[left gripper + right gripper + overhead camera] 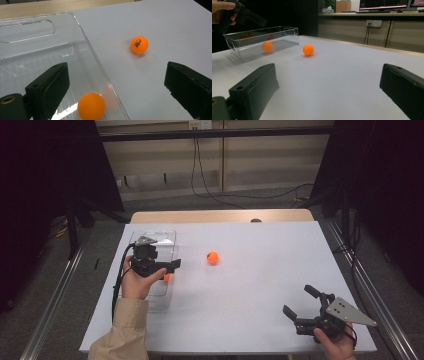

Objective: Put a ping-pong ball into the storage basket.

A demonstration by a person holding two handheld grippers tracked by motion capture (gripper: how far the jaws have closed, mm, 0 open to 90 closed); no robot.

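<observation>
Our left gripper point(170, 266) hangs over the clear plastic bin point(82, 42), jaws spread wide with nothing held; one orange ping-pong ball point(91, 106) sits in the bin just below and between them. The second ball point(139, 45) waits on the desk point(260, 285) ahead and to the right, beyond the bin's wall. We want to clear that wall first, then straddle the ball squarely and close gently, since it rolls easily. Our right gripper point(299, 302) rests wide open and empty, well apart.

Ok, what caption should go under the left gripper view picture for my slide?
Open hand-held gripper over a clear plastic bin holding one orange ping-pong ball, another ball outside on the table.
</observation>
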